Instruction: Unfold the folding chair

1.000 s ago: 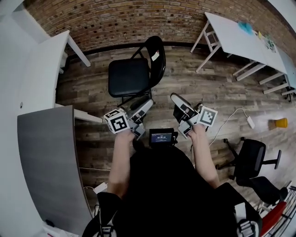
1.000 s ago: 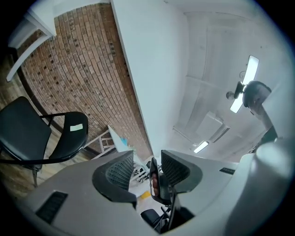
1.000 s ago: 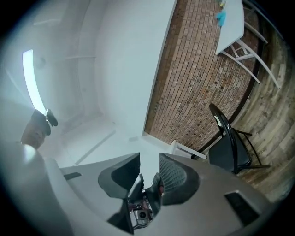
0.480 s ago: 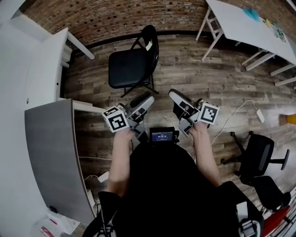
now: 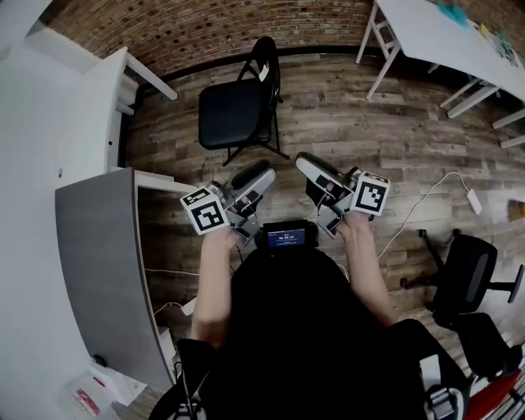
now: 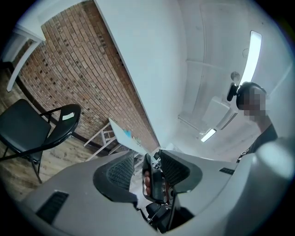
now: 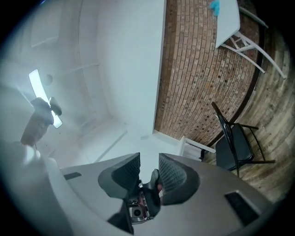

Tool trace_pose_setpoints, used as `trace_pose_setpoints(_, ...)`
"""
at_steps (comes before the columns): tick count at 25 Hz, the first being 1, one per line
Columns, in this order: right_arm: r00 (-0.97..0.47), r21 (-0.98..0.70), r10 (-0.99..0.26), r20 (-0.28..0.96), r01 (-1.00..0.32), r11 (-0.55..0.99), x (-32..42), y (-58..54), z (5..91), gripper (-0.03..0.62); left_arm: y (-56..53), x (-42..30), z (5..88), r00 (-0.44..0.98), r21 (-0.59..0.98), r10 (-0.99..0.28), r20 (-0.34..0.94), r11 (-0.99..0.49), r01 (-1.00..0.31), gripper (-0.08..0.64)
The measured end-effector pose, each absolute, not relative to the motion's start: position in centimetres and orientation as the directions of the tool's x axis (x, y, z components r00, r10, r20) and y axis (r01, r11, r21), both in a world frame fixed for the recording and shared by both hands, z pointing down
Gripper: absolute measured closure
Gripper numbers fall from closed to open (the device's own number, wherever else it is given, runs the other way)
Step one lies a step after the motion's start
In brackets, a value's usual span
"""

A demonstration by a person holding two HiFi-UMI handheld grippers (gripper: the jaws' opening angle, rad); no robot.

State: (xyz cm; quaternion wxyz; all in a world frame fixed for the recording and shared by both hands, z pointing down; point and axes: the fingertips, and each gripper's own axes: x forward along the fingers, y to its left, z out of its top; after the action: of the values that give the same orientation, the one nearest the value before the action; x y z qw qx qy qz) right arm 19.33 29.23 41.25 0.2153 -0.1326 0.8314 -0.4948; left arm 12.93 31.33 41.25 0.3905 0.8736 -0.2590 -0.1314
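The black folding chair (image 5: 234, 115) stands unfolded on the wood floor ahead of me, seat flat and backrest to the right. It also shows at the left of the left gripper view (image 6: 27, 129) and at the lower right of the right gripper view (image 7: 235, 143). My left gripper (image 5: 258, 176) and right gripper (image 5: 305, 162) are held near my chest, well short of the chair and angled towards each other. The left gripper (image 6: 140, 168) has its jaws apart with nothing held. My right gripper (image 7: 148, 173) is open too and holds nothing.
A white table (image 5: 443, 33) stands at the back right and another white table (image 5: 90, 98) at the left. A grey panel (image 5: 98, 271) is close on my left. A black office chair (image 5: 463, 271) and a white cable with adapter (image 5: 473, 201) are on the right. The brick wall (image 5: 230, 25) runs behind.
The chair has slid up and away in the head view and looks smaller, so I have backed off from it. Both grippers stay before my chest, jaws unchanged.
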Motion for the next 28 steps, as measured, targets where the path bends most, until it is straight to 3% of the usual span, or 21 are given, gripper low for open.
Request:
trace_pose_setpoints(14,-0.887,-0.857,-0.424,-0.182,-0.069,0.511,16.3,30.6,38.8,0.459,31.9,10.8,38.3,0.854,0.727,-0.503,-0.134,-0.635,-0.26,0.366)
trace_pose_setpoints(28,-0.933,-0.879,-0.359,-0.035,-0.141,0.455,11.1,31.0,41.2,0.46,32.5,4.9,41.3,0.802,0.816,-0.583,-0.133,-0.523,-0.245,0.367)
